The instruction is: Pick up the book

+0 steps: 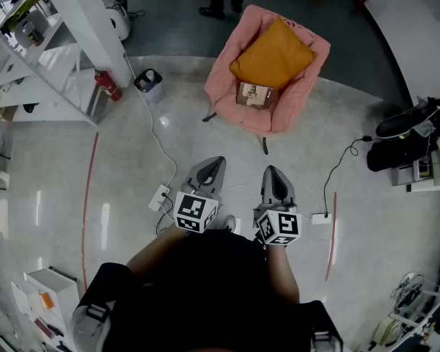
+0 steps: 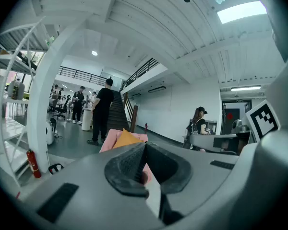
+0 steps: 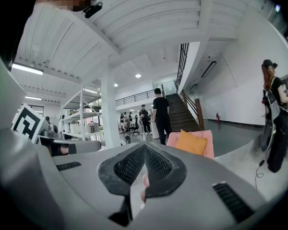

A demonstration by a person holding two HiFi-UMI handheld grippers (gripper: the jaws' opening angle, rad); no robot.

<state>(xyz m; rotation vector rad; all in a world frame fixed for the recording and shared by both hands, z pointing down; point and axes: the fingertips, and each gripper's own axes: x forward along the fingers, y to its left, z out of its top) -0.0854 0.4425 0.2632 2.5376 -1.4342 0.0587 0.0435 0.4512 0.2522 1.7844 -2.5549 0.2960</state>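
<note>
Both the left gripper (image 1: 209,169) and right gripper (image 1: 274,178) are held closed, empty. The book (image 1: 254,94) is seen at twelve o'clock on the pink armchair (image 1: 227,64); approach is called for, then jaws opened.

carrier: pink armchair (image 1: 224,73) on floor (image 1: 117,174) | on seat: orange cushion (image 1: 273,53); book (image 1: 255,94) just before it, apparently flat

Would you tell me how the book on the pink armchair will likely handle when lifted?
The book looks thin and flat, so it is probably light and perhaps slightly bendy. It lies on the soft seat of the pink armchair next to the orange cushion, so pushing would likely sink it rather than slide it.
</note>
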